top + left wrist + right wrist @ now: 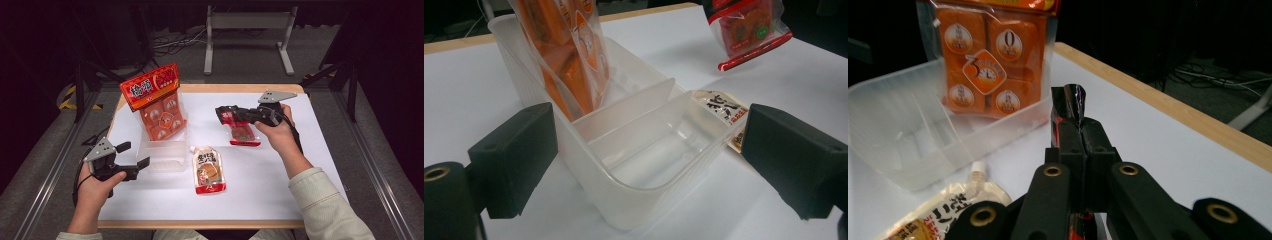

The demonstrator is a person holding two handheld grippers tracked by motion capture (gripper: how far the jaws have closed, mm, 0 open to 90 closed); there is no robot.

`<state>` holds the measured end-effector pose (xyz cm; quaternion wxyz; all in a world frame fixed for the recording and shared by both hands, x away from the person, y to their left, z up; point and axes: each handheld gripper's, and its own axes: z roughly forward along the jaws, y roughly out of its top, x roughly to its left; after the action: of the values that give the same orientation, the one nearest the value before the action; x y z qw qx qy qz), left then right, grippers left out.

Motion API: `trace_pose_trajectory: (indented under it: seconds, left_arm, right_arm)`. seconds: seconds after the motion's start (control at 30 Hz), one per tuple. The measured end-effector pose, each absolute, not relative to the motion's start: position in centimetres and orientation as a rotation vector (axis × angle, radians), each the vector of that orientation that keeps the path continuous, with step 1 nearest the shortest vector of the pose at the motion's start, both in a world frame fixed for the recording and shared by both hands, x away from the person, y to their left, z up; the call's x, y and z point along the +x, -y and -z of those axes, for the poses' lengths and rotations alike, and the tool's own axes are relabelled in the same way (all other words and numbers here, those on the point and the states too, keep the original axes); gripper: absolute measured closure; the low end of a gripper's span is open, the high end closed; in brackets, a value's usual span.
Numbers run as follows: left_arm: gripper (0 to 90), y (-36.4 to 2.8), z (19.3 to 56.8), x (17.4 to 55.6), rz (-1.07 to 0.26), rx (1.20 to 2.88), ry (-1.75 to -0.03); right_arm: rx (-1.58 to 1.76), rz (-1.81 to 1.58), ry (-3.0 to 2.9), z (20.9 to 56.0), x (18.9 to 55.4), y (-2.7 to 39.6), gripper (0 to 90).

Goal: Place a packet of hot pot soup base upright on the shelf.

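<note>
Translucent plastic divided bin (162, 155) sits at nine o'clock on the white surface (260, 185), light yet rigid, before the left gripper (131, 159), fingers wide apart and empty, while the right gripper (235, 116) pinches a red snack pouch (242, 132) aloft by its crinkly, slippery top seal.

Worktop (260, 190): white surface, light wood edge.
Divided bin (162, 155): translucent, milky clear plastic.
Tall snack bag (156, 100): red-orange header with white characters; clear body showing orange packets, each with a white round mark.
Spouted pouch (207, 170): cream top with dark lettering, brown food picture, red band at the base, white cap.
Flat packet (242, 131): red with black top, clear window, small green dot.
Left gripper (134, 159) and right gripper (227, 114): black jaws, grey top plates, brass-coloured rivets.
Sleeve (327, 200): pale cream.
</note>
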<state>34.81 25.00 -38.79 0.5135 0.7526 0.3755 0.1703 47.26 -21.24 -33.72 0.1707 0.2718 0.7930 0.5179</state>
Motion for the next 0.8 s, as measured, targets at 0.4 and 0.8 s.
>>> trace_pose_trajectory:
  seconds: [0.4,0.8]
  left_arm:
    - [6.7,-25.3,38.7,34.7,-0.396,1.822,-0.889]
    - [3.8,-25.3,38.7,34.7,-0.376,1.839,-0.865]
  right_arm:
    - [0.66,-1.602,-2.193,31.9,45.9,20.8,89.9]
    - [0.549,-1.755,-2.126,30.9,45.1,20.4,89.9]
